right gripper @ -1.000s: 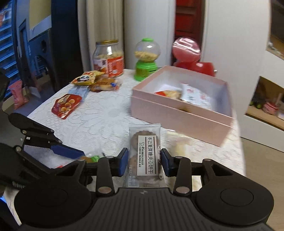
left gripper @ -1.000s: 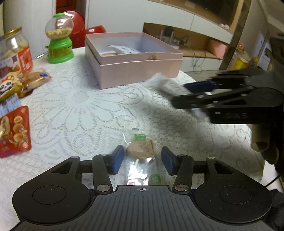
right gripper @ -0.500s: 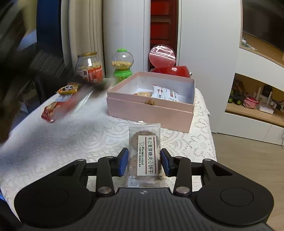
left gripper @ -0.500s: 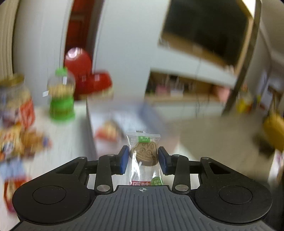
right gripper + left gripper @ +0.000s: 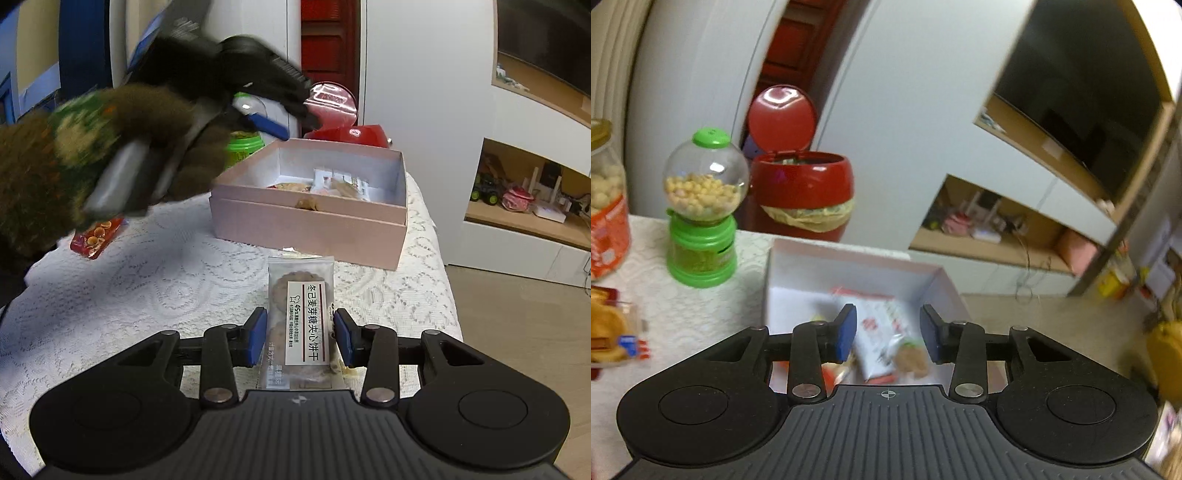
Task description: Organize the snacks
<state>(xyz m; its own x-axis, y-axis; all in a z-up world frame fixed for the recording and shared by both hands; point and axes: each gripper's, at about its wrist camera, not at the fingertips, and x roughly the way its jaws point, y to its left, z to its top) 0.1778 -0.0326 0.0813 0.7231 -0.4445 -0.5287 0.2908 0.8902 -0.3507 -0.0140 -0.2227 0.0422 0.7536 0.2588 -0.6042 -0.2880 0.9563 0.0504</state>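
Left gripper (image 5: 888, 334) hangs over the pink box (image 5: 310, 221), jaws opening, nothing between; right gripper (image 5: 299, 336) clamps a biscuit pack (image 5: 301, 317) near the table (image 5: 147, 288) edge.

Each gripper is matte black plastic. The left gripper (image 5: 888, 334) has a broad ribbed deck nearest the camera, stamped with a small white crosshair mark, and a large round disc moulded into each shoulder. Two angled linkage arms run forward, each pinned by a silver screw, and end in blue pads (image 5: 846, 332). The right gripper (image 5: 299, 336) is the same build (its centre mark looks more like a small star), with blue pads (image 5: 257, 335) and silver pivot screws. The hand (image 5: 122, 147) around the left tool wears a fuzzy olive-brown glove with a green and cream patch.
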